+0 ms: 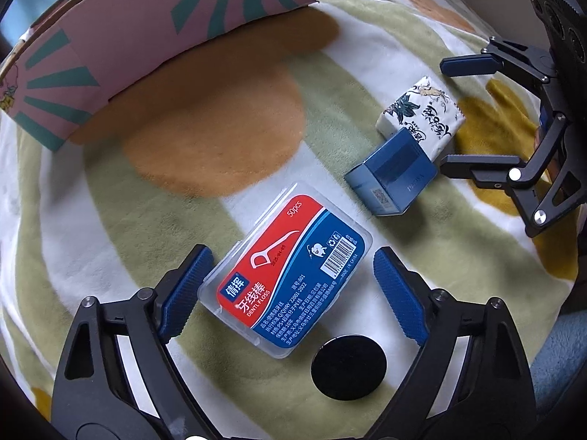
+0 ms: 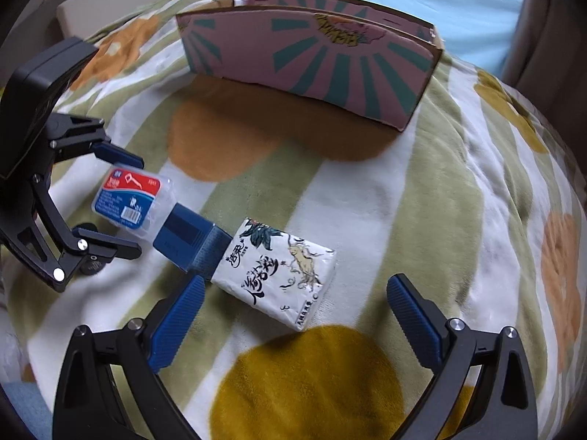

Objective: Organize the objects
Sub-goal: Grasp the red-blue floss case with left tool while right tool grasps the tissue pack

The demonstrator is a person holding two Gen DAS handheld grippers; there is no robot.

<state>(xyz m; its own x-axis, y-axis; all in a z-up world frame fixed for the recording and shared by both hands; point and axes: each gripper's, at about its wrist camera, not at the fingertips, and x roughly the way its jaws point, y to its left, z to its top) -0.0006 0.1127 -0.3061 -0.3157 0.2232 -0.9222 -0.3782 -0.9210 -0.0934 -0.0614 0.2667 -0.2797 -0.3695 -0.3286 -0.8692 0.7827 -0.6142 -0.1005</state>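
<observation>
Left claw (image 1: 290, 293) spread astride floss box (image 1: 286, 269), long axis diagonal, right claw (image 2: 295, 321) spread

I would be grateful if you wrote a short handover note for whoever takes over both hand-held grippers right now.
Left hand-held gripper: open, jaws either side of the dental floss box, pads not pressing it.
Right hand-held gripper: open, poised over the tissue pack, holding nothing.
On the blanket: floss box, blue carton leaning against the tissue pack, black round disc near the floss box.
The pink cardboard box stands further back; its inside is not visible.
Done: nothing visibly put away.
Left: grasp and sort all four items, probably into the cardboard box.
</observation>
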